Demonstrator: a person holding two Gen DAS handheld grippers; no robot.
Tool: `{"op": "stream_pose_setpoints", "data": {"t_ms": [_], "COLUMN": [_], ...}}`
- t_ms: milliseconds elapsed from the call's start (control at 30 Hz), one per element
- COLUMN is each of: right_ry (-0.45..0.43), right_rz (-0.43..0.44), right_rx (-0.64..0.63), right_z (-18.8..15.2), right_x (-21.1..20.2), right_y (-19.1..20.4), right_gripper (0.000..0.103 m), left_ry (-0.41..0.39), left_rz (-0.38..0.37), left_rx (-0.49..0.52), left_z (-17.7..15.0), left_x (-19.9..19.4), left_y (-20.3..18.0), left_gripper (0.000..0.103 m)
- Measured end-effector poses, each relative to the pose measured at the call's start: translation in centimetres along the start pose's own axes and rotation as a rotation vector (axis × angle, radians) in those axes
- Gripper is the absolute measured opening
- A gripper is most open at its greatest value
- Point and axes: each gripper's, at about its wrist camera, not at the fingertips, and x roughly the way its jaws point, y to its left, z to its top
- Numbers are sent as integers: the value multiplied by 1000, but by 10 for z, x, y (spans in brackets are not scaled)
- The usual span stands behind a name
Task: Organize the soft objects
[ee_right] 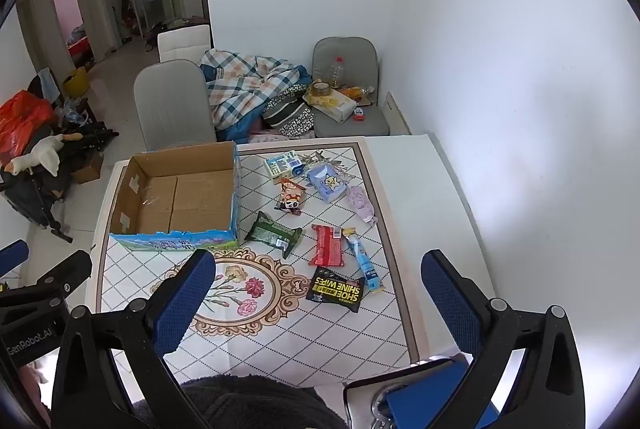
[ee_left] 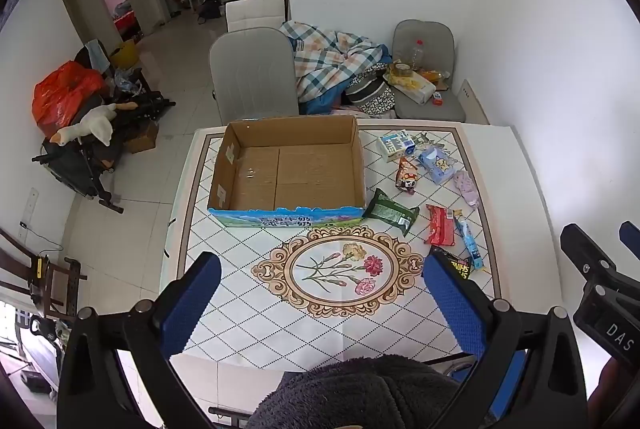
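Note:
An open, empty cardboard box (ee_left: 288, 169) (ee_right: 176, 197) stands on the far left part of the patterned table (ee_left: 248, 309) (ee_right: 280, 333). To its right lie several soft packets: a green pack (ee_right: 274, 233), a red pack (ee_right: 327, 245), a blue tube (ee_right: 362, 261), a black wipes pack (ee_right: 335, 289), a blue tissue pack (ee_right: 326, 183), a pale purple cloth (ee_right: 362, 205) and a small carton (ee_right: 283, 165). My left gripper (ee_left: 320, 305) is open and empty above the near table edge. My right gripper (ee_right: 320, 305) is open and empty, just right of the left one.
Grey chairs (ee_left: 254, 77) (ee_left: 428, 69) stand behind the table, with a plaid blanket (ee_left: 328, 65) between them. A white wall runs along the right. A cluttered rack with an orange bag (ee_left: 64, 93) stands on the floor at left. A dark fuzzy garment (ee_left: 360, 393) fills the bottom.

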Motion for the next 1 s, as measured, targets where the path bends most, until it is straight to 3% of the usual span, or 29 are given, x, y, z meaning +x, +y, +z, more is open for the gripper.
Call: {"op": "stream_pose_setpoints", "data": {"t_ms": [1000], "right_ry": [25], "right_rz": [4], "right_rx": [-3], "right_z": [-6], "right_x": [5], "right_y": [-3], "right_gripper": [103], "left_ry": [55], "left_rz": [-4], "left_rx": [-9], "left_z": [-6], "left_x": [2], "left_y": [2], "left_gripper": [103]}}
